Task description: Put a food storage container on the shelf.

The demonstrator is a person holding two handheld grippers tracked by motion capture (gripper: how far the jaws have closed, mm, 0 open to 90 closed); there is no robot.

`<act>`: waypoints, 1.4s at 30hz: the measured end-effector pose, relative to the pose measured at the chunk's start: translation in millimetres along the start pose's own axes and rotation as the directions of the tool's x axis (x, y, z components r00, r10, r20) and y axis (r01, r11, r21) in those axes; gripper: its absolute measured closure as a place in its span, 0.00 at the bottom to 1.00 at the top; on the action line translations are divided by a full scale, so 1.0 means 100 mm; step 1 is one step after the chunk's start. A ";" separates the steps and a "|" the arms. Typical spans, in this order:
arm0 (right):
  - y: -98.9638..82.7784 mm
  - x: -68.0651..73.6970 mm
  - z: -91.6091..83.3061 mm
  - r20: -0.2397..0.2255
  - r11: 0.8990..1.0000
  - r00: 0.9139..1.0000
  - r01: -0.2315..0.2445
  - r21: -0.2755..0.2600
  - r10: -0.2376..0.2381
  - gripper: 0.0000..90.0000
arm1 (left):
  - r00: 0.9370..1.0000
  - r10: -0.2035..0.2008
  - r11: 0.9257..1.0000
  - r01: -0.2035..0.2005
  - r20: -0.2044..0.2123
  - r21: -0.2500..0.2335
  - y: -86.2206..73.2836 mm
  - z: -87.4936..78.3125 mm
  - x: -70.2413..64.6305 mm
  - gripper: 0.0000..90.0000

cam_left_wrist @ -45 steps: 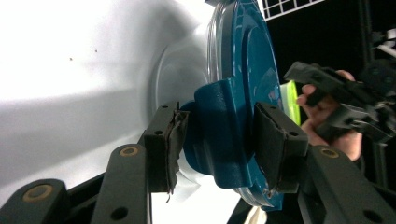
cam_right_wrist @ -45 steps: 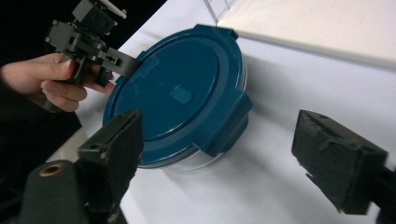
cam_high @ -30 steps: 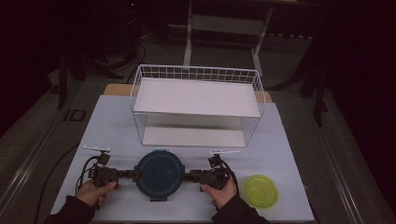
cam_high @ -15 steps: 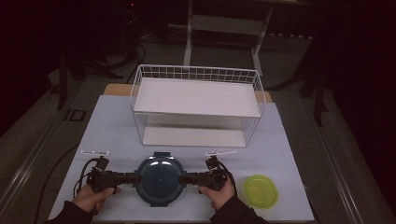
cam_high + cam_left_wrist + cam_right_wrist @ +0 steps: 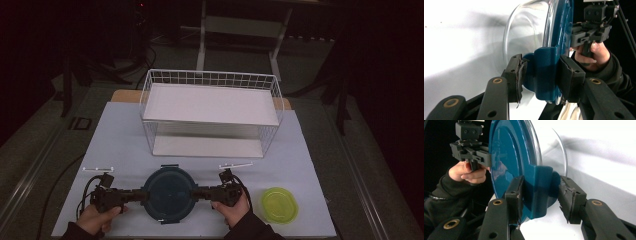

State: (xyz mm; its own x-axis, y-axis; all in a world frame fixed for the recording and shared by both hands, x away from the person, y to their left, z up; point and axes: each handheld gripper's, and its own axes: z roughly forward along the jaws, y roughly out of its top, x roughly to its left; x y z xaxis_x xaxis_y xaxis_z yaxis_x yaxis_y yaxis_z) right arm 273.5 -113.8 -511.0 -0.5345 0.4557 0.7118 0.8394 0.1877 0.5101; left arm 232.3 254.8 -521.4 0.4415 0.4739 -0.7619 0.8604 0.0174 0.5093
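While the room beyond lies dark, the pale table (image 5: 120, 135) carries a white wire rack (image 5: 210, 112), a yellow-green lid (image 5: 280, 205), and a blue-lidded glass bowl (image 5: 168, 192) at the near edge, its side latches pinched by left gripper (image 5: 141, 194) and right gripper (image 5: 198, 193).

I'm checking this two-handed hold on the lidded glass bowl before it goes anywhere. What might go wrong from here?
1. Both the left gripper and right gripper clamp only the blue lid's latch tabs; a tab might unclip and the glass bowl drop.
2. Uneven lifting might tilt the bowl.
3. The wire rack stands right ahead; moving forward might knock its front rim.
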 end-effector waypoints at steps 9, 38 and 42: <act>0.00 0.04 -0.03 -0.008 1.000 1.000 0.008 0.009 -0.008 0.62 | 1.000 -0.007 1.000 0.007 0.002 -0.021 0.04 -0.06 -0.09 0.64; 0.65 0.53 -0.94 0.060 0.983 0.992 0.119 -0.141 -0.112 0.62 | 0.991 0.117 0.992 -0.114 0.060 -0.055 0.89 0.03 -0.85 0.64; 0.75 0.54 -1.05 0.068 0.978 0.991 0.124 -0.166 -0.114 0.62 | 0.989 0.133 0.990 -0.129 0.068 -0.062 1.10 0.09 -0.94 0.64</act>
State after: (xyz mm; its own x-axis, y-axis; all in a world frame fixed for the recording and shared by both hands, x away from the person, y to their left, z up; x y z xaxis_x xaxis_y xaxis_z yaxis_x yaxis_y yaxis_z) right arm 296.9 -166.1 -384.0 -0.6187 0.4895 0.6145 0.7386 0.0959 0.6673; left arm 287.8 204.2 -397.7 0.5685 0.4109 -0.7127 0.7786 0.0108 0.6274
